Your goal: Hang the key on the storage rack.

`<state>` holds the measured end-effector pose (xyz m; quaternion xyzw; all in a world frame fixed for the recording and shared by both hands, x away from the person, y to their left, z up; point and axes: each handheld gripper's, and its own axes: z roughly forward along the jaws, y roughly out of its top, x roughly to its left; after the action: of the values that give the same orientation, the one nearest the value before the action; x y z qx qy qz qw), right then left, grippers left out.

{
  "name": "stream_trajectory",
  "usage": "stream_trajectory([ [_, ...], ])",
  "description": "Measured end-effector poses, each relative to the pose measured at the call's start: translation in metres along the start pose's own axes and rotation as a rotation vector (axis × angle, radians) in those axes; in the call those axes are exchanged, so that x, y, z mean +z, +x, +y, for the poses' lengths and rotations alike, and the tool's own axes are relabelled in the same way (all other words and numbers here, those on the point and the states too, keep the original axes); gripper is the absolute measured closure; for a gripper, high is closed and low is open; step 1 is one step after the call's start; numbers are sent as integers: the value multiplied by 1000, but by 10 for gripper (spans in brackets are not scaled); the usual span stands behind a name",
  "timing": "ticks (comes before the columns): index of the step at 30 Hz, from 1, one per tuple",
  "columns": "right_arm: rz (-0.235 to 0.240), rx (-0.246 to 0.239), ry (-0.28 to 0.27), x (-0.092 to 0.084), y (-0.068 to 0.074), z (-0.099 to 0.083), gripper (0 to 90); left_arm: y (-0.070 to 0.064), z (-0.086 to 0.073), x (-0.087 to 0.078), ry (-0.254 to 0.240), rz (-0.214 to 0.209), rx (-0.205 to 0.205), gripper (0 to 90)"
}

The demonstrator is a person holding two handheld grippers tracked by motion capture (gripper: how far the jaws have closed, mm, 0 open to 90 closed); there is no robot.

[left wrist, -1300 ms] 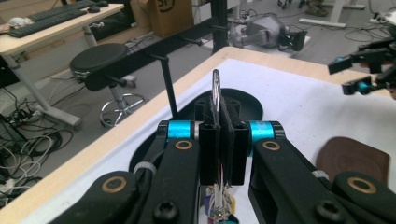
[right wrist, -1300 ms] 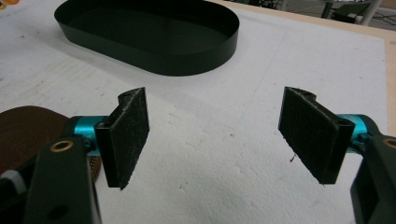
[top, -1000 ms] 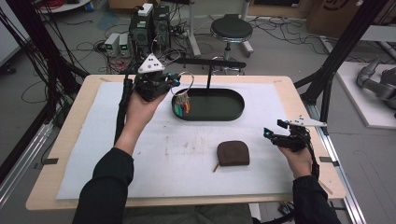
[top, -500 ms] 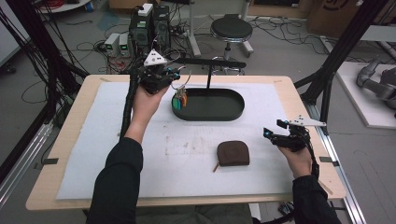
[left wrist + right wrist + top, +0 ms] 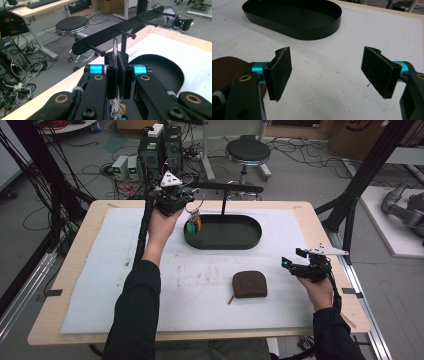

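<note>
At the far left of the mat: my left gripper [image 5: 186, 199] is raised above the table, near the left end of the black oval tray [image 5: 250, 242]
Left claw: jaws pressed together on a metal key ring [image 5: 115, 47] — the loop stands up between the pads in the left gripper view
Keys: a bunch with green and orange tags [image 5: 193, 225] hangs below the left gripper, over the tray's left end
Rack: black bar with pegs [image 5: 117, 37] on a post behind the tray; in the left gripper view the ring sits close to one peg [image 5: 96, 49], though I cannot tell whether they touch
Right side: my right gripper [image 5: 292, 264] is held low over the white mat [image 5: 125, 265], near its right edge, well apart from the left one
Right claw: jaws wide apart, nothing between the pads [image 5: 280, 71] — bare mat shows through the gap
Pouch: small brown zip pouch [image 5: 249, 284] lies flat on the mat, just left of the right gripper, nearer me than the tray; its edge shows at the left of the right gripper view
Tray interior: what I see of it looks bare in the right gripper view
Floor beyond: round stool [image 5: 247, 151] and cables
</note>
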<state>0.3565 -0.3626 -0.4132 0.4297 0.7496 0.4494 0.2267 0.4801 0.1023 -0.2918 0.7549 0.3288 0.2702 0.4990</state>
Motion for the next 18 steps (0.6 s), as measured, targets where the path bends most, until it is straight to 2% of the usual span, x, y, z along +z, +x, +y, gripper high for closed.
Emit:
stream_trajectory([
  [5, 1, -2, -1, 0, 0, 0, 252, 5, 0, 4, -8, 15, -9, 865],
  [10, 3, -5, -1, 1, 0, 0, 252, 9, 1, 7, -11, 9, -22, 865],
  [18, 4, -6, -1, 1, 0, 0, 252, 10, -2, 17, 7, 17, -34, 865],
])
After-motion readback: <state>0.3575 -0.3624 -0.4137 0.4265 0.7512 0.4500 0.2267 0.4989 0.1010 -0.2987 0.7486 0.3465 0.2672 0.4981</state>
